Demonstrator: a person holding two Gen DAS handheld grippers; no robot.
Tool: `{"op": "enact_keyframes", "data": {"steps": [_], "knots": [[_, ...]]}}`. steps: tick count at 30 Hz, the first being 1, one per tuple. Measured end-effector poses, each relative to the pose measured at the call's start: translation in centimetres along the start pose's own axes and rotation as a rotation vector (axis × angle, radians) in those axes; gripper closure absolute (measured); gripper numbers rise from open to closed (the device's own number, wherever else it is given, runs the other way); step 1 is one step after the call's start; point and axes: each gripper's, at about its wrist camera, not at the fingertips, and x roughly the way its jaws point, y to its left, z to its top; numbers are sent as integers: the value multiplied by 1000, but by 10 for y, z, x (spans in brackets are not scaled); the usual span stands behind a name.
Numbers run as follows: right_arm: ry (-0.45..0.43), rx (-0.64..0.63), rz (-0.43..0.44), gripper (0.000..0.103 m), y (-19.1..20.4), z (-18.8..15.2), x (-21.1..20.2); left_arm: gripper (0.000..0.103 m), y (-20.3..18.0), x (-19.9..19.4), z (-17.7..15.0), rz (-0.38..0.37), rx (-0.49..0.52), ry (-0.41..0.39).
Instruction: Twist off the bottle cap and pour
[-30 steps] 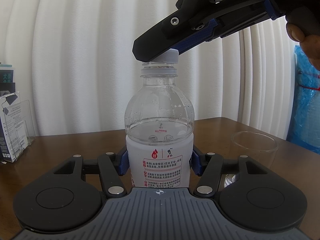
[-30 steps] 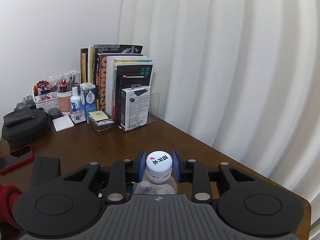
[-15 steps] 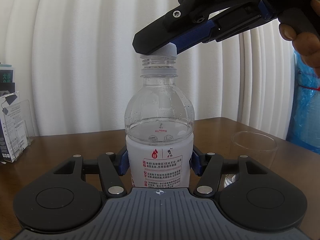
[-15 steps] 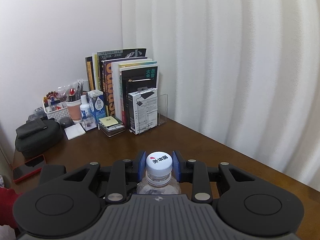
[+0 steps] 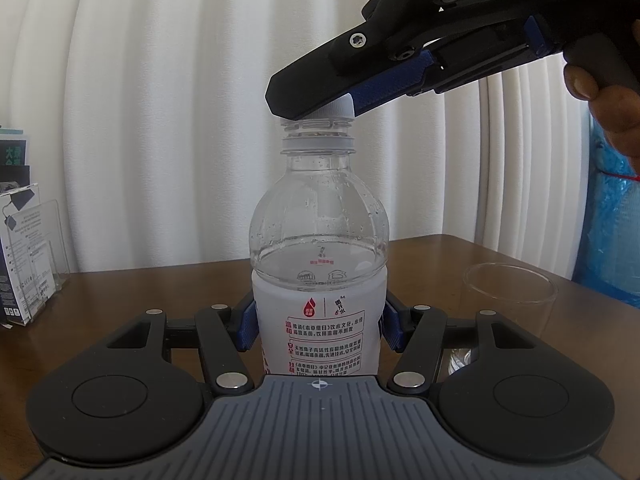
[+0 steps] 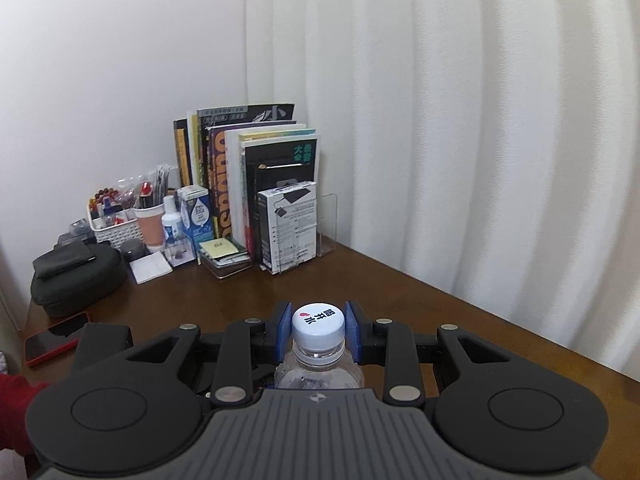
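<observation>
now right gripper [image 6: 318, 330] lifts cap [image 6: 318, 322] off bottle [image 5: 320, 264].

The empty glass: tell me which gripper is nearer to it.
Left. The left gripper, shut on the bottle, sits low right beside the glass. The right gripper is higher up, clamped on the cap above the bottle's neck.

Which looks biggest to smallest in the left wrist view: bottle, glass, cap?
1. bottle, nearest the camera, which inflates it
2. glass, partly hidden behind the left gripper
3. cap, mostly covered by the right gripper
</observation>
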Motion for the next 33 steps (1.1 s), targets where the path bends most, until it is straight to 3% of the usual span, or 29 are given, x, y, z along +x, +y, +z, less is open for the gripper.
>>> {"op": "enact_keyframes", "data": {"steps": [14, 33], "knots": [[-59, 14, -104, 71, 13, -10, 1, 44, -1, 2, 1, 8, 1, 4], [-75, 3, -89, 71, 12, -10, 1, 44, -4, -2, 2, 12, 11, 1]]}}
